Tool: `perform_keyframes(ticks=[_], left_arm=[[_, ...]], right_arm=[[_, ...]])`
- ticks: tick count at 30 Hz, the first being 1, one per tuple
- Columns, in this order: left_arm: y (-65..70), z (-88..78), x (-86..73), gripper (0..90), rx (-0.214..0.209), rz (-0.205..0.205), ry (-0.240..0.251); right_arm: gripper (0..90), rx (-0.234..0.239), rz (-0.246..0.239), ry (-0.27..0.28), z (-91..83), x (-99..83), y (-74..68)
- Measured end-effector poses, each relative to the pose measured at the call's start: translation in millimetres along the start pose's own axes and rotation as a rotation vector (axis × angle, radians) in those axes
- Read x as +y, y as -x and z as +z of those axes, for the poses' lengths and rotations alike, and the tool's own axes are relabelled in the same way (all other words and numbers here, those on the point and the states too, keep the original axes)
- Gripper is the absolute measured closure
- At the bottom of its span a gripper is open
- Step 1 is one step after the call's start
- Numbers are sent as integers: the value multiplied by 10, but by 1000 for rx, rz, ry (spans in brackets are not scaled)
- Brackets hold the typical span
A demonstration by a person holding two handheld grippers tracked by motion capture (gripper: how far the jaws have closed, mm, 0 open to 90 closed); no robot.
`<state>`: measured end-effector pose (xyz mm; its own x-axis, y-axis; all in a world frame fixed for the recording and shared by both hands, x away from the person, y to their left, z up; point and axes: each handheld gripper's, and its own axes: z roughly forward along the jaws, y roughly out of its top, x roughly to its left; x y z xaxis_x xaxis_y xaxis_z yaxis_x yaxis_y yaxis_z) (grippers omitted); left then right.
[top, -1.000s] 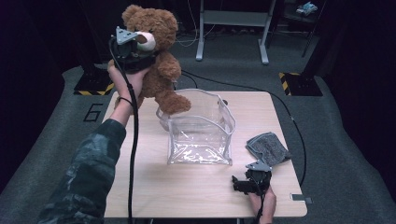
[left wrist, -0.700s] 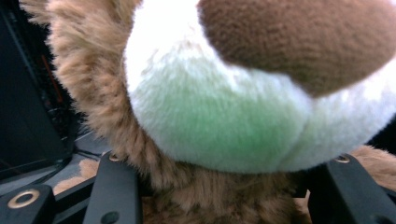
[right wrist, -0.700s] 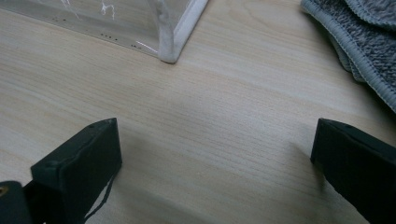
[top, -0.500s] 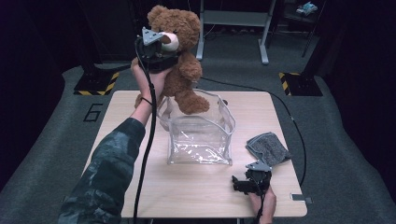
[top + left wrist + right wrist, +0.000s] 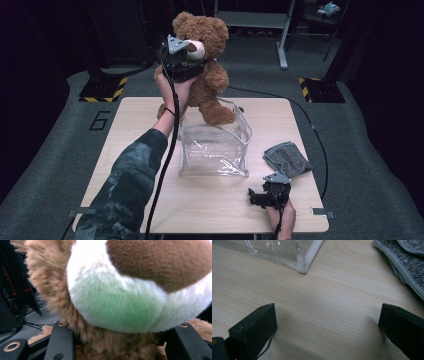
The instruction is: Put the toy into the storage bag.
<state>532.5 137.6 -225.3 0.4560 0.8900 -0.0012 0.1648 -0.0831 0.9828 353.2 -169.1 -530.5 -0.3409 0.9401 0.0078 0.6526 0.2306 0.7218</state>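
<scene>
A brown teddy bear (image 5: pixel 207 70) hangs in the air over the far rim of a clear plastic bag (image 5: pixel 215 147) that stands open on the wooden table (image 5: pixel 150 115). My left gripper (image 5: pixel 186 62) is shut on the bear just below its head; in the left gripper view its white muzzle (image 5: pixel 120 300) looms close, and the fur is squeezed between the two black jaws. One bear leg dangles just above the bag's mouth. My right gripper (image 5: pixel 260 196) rests low at the table's front right, open, with bare wood between its fingers (image 5: pixel 254 327).
A grey folded cloth (image 5: pixel 286 159) lies to the right of the bag, just beyond the right gripper; its edge (image 5: pixel 404 262) shows in the right gripper view beside the bag's corner (image 5: pixel 303 263). Black cables trail across the table. Dark floor surrounds the table.
My left hand has carried the bear to the right and a little down, from beyond the table's far left to over the bag's far rim. The right gripper has stayed put.
</scene>
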Motion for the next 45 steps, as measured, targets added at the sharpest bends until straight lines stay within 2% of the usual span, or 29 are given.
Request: perform_keyframes(ticks=[15,19,24,28,31,37,38,45], left_arm=[[121,155,-159,460,-24,-29,-12],[106,183,-246,460,-31,-53,-18],[99,184,-316,459,-33,-62,-20],[84,171,-371,459,-32,-49,-28],[79,171,-418,458,-30,-65,-31],[130,203,-587,455,-44,-68,-54],[132,199,-614,454,-50,-58,-66],[169,196,-768,445,-55,-87,-100]], right_arm=[[12,-2,4,-2,-2,-1,-2],[12,-2,4,-2,-2,-1,-1],[12,-2,4,-1,-3,-1,-1],[12,-2,4,-1,-3,-1,-2],[12,-2,2,-1,-2,-1,-2],[12,-2,3,0,-2,-1,-2],[12,-3,4,-1,-3,-1,-2],[12,-3,5,-1,-3,-1,-3]])
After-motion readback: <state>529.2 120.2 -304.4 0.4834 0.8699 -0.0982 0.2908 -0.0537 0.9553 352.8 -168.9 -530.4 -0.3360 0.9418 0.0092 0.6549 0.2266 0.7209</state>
